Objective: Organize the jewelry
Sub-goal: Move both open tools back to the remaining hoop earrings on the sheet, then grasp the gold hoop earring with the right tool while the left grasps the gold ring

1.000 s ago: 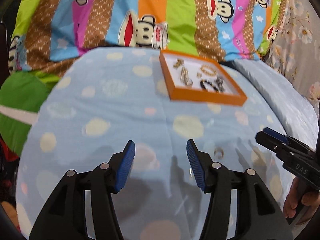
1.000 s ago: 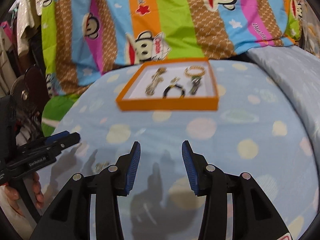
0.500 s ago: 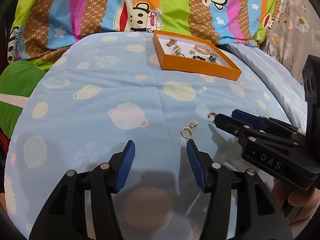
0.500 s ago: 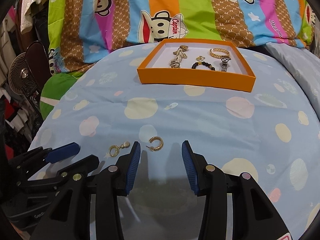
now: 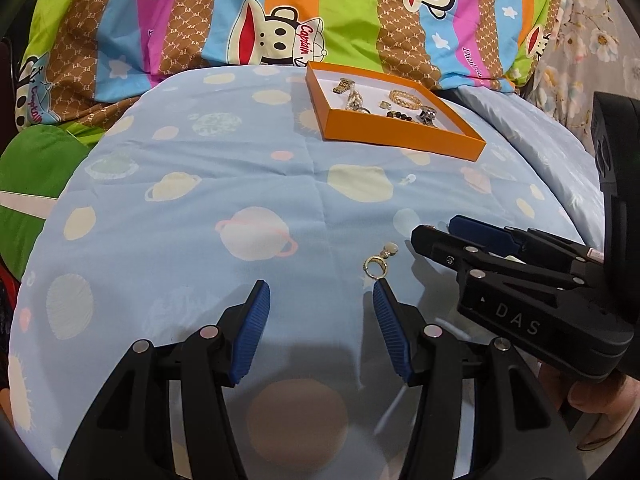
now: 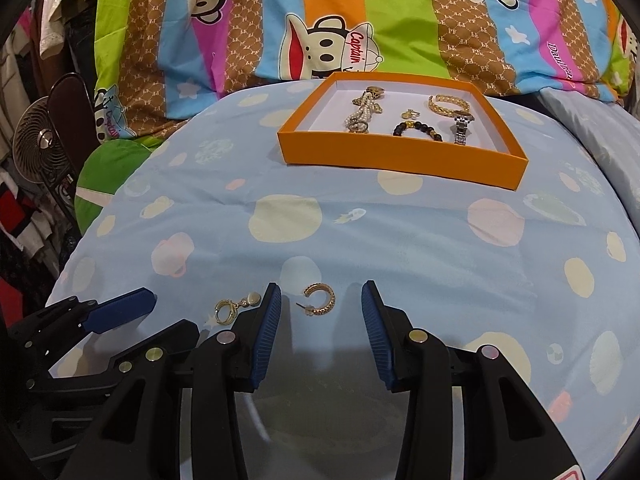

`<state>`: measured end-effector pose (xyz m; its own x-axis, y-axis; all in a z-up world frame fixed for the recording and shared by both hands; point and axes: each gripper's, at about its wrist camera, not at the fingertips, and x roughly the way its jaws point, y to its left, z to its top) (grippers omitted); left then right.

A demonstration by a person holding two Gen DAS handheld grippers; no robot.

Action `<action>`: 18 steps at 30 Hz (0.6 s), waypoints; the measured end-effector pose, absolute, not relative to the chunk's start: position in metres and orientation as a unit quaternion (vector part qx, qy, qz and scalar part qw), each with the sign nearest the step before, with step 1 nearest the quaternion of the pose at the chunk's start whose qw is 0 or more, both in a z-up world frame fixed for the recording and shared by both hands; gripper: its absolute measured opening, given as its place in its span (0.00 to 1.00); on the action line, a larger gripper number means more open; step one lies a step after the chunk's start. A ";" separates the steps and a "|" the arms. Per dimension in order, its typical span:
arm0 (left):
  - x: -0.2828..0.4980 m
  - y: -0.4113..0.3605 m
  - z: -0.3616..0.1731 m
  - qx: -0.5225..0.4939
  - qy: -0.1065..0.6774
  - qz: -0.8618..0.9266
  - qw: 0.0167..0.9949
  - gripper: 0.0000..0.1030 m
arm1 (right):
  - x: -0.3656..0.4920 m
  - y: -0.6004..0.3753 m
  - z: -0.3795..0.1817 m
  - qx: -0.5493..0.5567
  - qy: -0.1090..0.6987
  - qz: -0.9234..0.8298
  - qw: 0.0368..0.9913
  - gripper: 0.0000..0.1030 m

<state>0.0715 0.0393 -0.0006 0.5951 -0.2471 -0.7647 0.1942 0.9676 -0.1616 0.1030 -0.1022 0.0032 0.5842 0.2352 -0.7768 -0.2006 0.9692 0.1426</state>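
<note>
Two earrings lie on our blue bedspread [image 6: 400,248]: the hoop earring [image 6: 320,299] sits untouched between our right gripper's [image 6: 321,304] closing jaws; our left gripper [image 5: 321,300] gapes beside the drop earring [image 5: 378,264]

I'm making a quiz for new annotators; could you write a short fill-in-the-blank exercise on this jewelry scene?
1. The tray holding jewelry is coloured ____.
2. The open gold hoop earring lies between the fingers of the ____ hand-held gripper.
3. The number of earrings lying loose on the bedsheet is ____.
4. The watch lies inside the ____.

Missing words: orange; right; two; tray
</note>
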 end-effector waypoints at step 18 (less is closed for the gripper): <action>0.073 0.038 -0.001 -0.031 0.432 -0.126 0.892 0.54 | 0.103 -0.100 0.001 0.010 0.442 0.120 0.889 0.18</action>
<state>0.0727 0.0381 -0.0010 0.5945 -0.2521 -0.7636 0.1985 0.9662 -0.1644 0.1033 -0.1001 0.0011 0.5802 0.2216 -0.7837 -0.2045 0.9711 0.1232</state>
